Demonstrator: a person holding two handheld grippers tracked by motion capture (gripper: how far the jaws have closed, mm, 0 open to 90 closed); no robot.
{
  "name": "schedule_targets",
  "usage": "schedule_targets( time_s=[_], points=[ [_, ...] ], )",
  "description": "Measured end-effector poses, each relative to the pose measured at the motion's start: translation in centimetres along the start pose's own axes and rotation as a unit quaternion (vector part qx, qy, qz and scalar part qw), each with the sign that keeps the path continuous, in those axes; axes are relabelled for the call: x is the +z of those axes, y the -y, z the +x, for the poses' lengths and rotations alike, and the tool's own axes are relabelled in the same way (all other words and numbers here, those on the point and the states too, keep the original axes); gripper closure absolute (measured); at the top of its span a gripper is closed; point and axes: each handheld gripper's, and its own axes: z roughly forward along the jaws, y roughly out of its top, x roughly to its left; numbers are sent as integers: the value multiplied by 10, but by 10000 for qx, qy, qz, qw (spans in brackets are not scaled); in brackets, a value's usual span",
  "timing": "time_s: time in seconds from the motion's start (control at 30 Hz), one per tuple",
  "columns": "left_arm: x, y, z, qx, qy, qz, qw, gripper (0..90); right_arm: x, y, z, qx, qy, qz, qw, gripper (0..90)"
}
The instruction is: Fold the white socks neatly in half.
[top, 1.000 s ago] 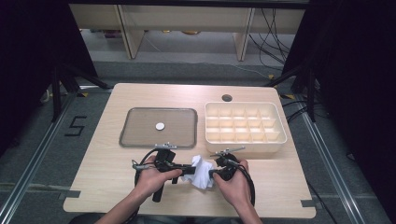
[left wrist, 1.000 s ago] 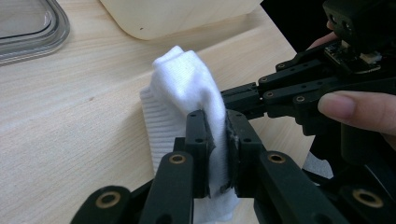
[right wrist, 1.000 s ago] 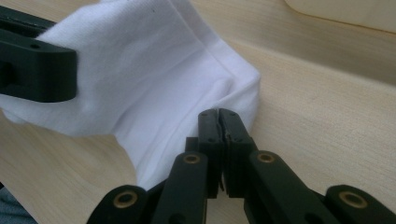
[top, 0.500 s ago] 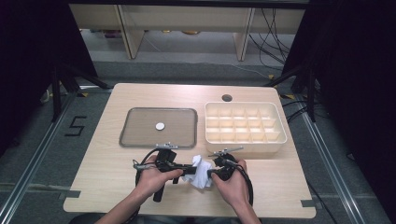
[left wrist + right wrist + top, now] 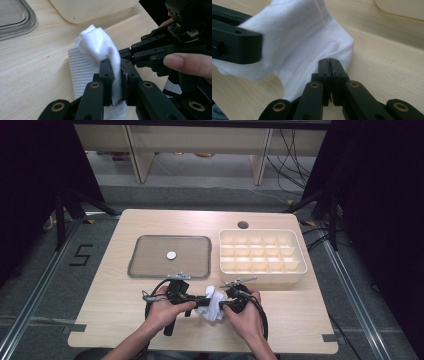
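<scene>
A white cloth (image 5: 211,304) lies bunched at the near edge of the wooden table (image 5: 115,295), just in front of the cream compartment box (image 5: 262,252) and slightly to its left. The left gripper (image 5: 116,82) has its jaws closed on a fold of the cloth, with the fabric pinched between the pads. The right gripper (image 5: 329,75) approaches from the opposite side. Its jaws are pressed together at the cloth's edge, but whether fabric is actually caught between them cannot be determined from the right gripper view. In the high view, both hands sit close together in front of the box, with the cloth between the two grippers. A clear tray (image 5: 170,256) holding a small white disc (image 5: 171,255) stands to the left of the box, well apart from the cloth. The box compartments appear unoccupied.
</scene>
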Motion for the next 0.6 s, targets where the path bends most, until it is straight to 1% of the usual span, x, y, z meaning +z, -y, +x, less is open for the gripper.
schedule_targets(
  time_s=[0.03,0.07,0.13,0.17,0.2,0.27,0.3,0.37,0.4,0.43,0.47,0.5,0.53,0.57,0.6],
  points=[
    [0,0,0,15,-20,-9,10000,799,0,0,0,4,-9,0,10000,880],
    [0,0,0,14,-8,6,10000,798,1,0,0,-92,35,-14,10000,876],
    [1,0,0,37,39,41,10000,799,2,1,0,-74,37,-35,10000,875],
    [2,0,0,43,36,41,10000,799,1,0,2,31,-28,-14,10000,875],
    [2,0,0,40,34,42,10000,799,1,0,2,38,-22,-19,10000,876],
    [3,0,-1,34,40,44,10000,799,2,0,2,32,-32,-15,10000,878],
    [3,0,-1,34,34,43,10000,799,3,1,1,-74,22,-28,10000,878],
    [3,0,-1,59,35,63,10000,799,3,1,2,-50,33,-51,10000,879],
    [4,0,-1,48,-12,36,10000,799,3,0,3,-8,-21,-34,10000,879],
    [4,0,-1,53,-2,45,10000,799,3,0,3,6,-23,-28,10000,879],
    [4,0,-1,53,-2,45,10000,799,3,0,3,6,-23,-28,10000,879],
    [5,0,-1,49,-6,43,10000,799,4,0,3,-71,15,-48,10000,878],
    [5,0,-1,47,-10,43,10000,799,3,0,4,-1,-34,-38,10000,878],
    [5,0,-1,49,-56,72,9999,799,4,0,3,-103,19,-43,9999,878],
    [5,0,-1,53,-76,81,9999,799,4,0,5,42,-23,-10,10000,879]
  ],
)
